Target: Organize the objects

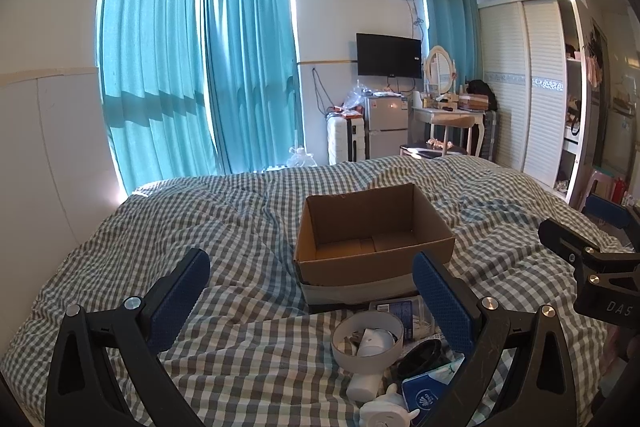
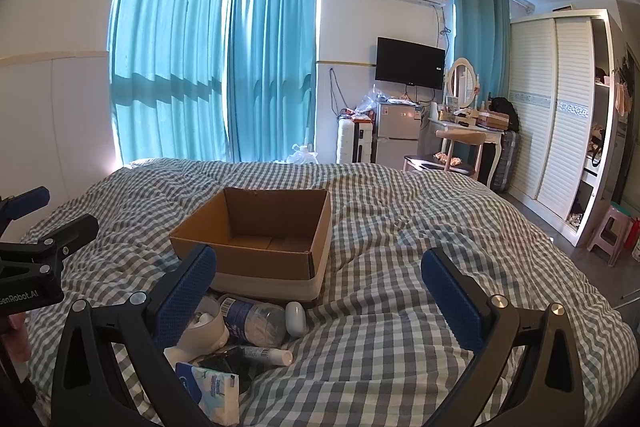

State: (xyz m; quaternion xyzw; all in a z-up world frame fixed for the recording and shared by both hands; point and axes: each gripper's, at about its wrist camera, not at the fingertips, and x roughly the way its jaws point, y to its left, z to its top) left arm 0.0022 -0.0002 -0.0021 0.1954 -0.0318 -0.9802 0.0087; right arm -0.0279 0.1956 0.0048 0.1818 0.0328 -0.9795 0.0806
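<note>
Clutter (image 2: 244, 339) at box (image 2: 256, 227) near edge | grippers spread, unloaded

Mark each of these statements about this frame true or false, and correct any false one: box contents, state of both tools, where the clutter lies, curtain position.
1. The cardboard box holds several items. False: no items show inside it.
2. Both the left tool and the right tool are open and hold nothing. True.
3. The loose items, such as the plastic bottle and tissue pack, lie on the checked bedspread in front of the box. True.
4. The curtains are pulled aside from the window. False: they are drawn across it.
</note>
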